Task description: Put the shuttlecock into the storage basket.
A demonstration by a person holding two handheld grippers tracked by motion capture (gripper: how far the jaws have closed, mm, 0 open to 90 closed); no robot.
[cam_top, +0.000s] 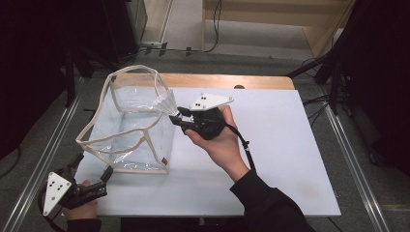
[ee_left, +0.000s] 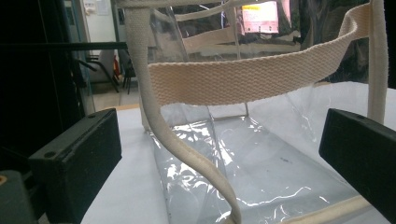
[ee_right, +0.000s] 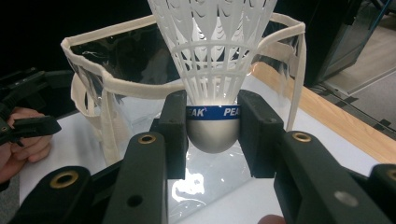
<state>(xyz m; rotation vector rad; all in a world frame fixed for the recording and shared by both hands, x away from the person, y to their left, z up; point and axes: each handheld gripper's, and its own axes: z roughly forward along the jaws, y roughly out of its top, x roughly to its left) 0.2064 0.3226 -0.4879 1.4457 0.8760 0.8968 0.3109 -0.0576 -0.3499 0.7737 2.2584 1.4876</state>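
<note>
A clear plastic tote bag (cam_top: 126, 126) with cream webbing trim stands open on the white table (cam_top: 270, 159). My right gripper (cam_top: 180, 116) is shut on a white shuttlecock (ee_right: 212, 70): its pads (ee_right: 175, 133) clamp the grey head with the blue band, and the skirt points toward the bag's right rim (ee_right: 280, 28). The shuttlecock (cam_top: 165, 102) hangs just at that rim. My left gripper (cam_top: 92, 166) is open at the bag's near left corner, its jaws on either side of the corner seam and a cream strap (ee_left: 233, 79), not pressing them.
The white board lies on a wooden tabletop (cam_top: 212, 80) whose far edge shows behind it. Metal rails (cam_top: 355, 164) run along both sides of the table. Dark equipment (cam_top: 43, 43) and cables stand at the far left and right.
</note>
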